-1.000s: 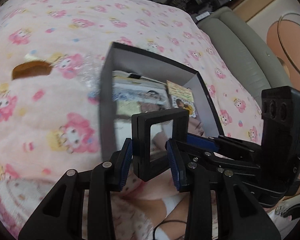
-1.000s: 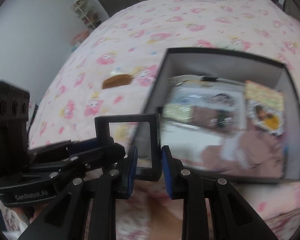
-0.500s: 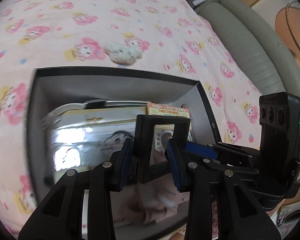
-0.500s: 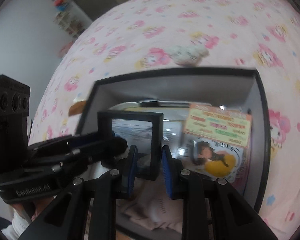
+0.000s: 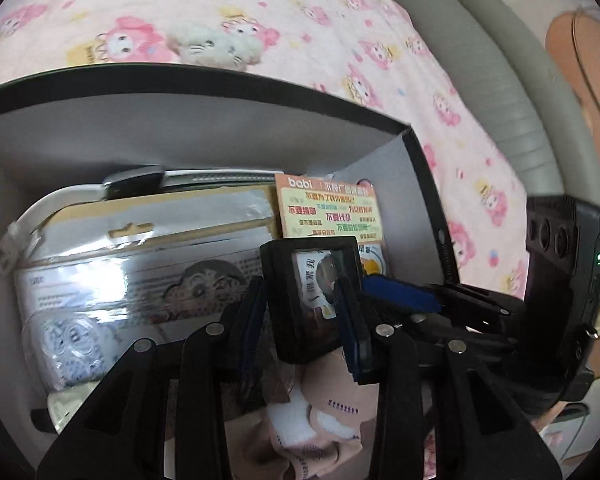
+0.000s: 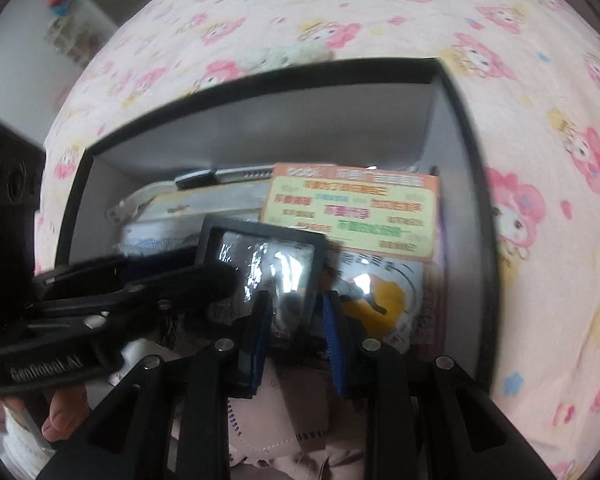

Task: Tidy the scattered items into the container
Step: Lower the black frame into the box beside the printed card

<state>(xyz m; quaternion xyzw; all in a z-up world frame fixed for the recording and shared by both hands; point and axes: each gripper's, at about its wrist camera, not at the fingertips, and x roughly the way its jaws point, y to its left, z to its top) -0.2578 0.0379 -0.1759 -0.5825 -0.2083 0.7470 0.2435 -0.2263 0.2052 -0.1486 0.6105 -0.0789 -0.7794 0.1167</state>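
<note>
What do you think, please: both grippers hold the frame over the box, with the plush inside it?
No: the left wrist view shows the plush on the bedspread beyond the box; left gripper and right gripper do hold the frame over it.

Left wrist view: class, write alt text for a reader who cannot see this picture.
The left gripper holds a black square frame over an open grey box on a pink cartoon bedsheet. The right gripper reaches in from the right beside the frame; packets and cloth lie inside, and a plush toy sits beyond the box.
</note>
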